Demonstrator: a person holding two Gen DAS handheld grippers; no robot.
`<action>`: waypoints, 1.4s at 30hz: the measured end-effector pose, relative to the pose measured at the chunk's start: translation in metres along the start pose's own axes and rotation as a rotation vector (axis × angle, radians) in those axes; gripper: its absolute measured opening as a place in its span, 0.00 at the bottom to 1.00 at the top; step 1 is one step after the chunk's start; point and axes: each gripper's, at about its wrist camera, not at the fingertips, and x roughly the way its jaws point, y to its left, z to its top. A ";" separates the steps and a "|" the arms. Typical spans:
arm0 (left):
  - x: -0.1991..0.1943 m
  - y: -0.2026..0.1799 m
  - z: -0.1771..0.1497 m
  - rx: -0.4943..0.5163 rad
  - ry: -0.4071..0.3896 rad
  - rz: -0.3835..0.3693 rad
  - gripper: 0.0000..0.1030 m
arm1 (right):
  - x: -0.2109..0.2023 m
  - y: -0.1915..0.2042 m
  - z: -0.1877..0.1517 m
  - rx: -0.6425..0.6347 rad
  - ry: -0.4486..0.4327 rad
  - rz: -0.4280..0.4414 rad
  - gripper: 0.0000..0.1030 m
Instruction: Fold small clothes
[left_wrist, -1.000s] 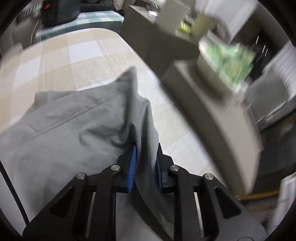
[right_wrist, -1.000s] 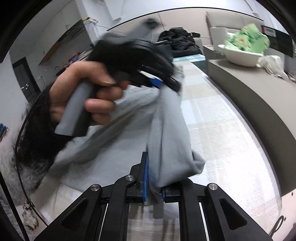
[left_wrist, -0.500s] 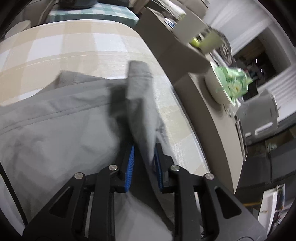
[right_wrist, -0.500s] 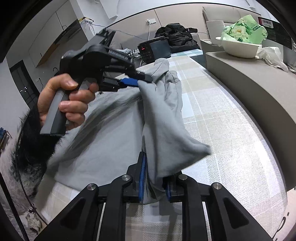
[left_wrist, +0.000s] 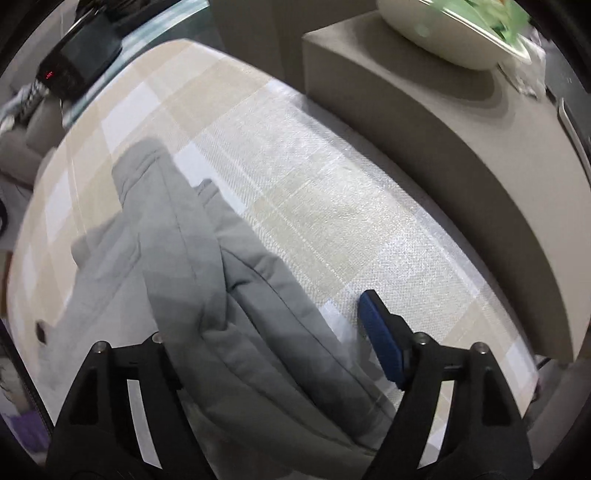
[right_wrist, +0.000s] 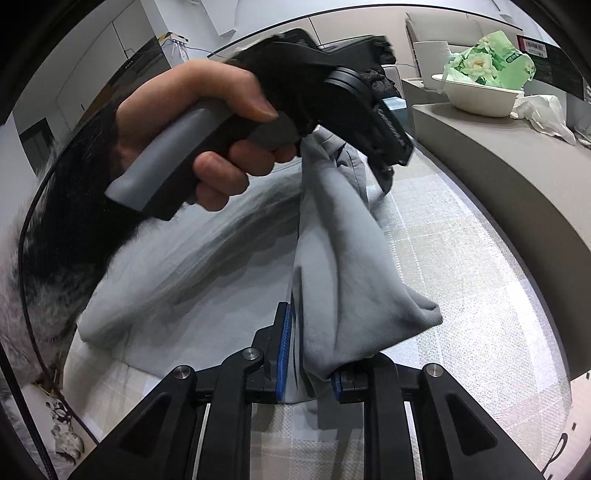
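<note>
Your left tongs (left_wrist: 266, 354) have just let go. A second ago they pinched a raised fold of the grey garment (left_wrist: 207, 280); now their jaws are opening, the blue pad (left_wrist: 380, 339) stands well clear of the fabric, and the cloth merely passes between the fingers without being pressed. The fold that stood up like a peak then has slumped onto the rest of the garment, which lies bunched on the checked cloth of the bench (left_wrist: 332, 192).

Your right tongs (right_wrist: 306, 354) have not changed: they stay pressed together on a hanging edge of the same garment (right_wrist: 343, 258), lifting it off the bench. Seen from that side, your left hand (right_wrist: 192, 122) holds its tool above the fabric, pointing steeply down.

My reading: one fold has been laid over and released, so that half of the step is done, while the right side still waits to be set down (the pile looks lumpy, so it may want smoothing).

Counted:
- one grey garment, the only piece of clothing in play
- two tongs, one spreading, one gripping
- one white bowl (right_wrist: 480, 98) on the grey ledge (right_wrist: 517, 162) beside the bench, with green floral packaging (right_wrist: 491, 62) in it
- one dark device with a red light (left_wrist: 74, 62) at the far end
</note>
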 end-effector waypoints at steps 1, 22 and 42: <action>-0.002 0.000 -0.001 0.005 -0.026 0.000 0.62 | -0.001 0.000 0.000 0.000 0.000 0.002 0.18; -0.092 0.184 -0.122 -0.391 -0.450 -0.504 0.04 | -0.020 0.073 0.009 -0.229 -0.081 0.049 0.04; -0.126 0.466 -0.398 -0.723 -0.616 -0.334 0.04 | 0.081 0.323 -0.004 -0.629 0.124 0.347 0.12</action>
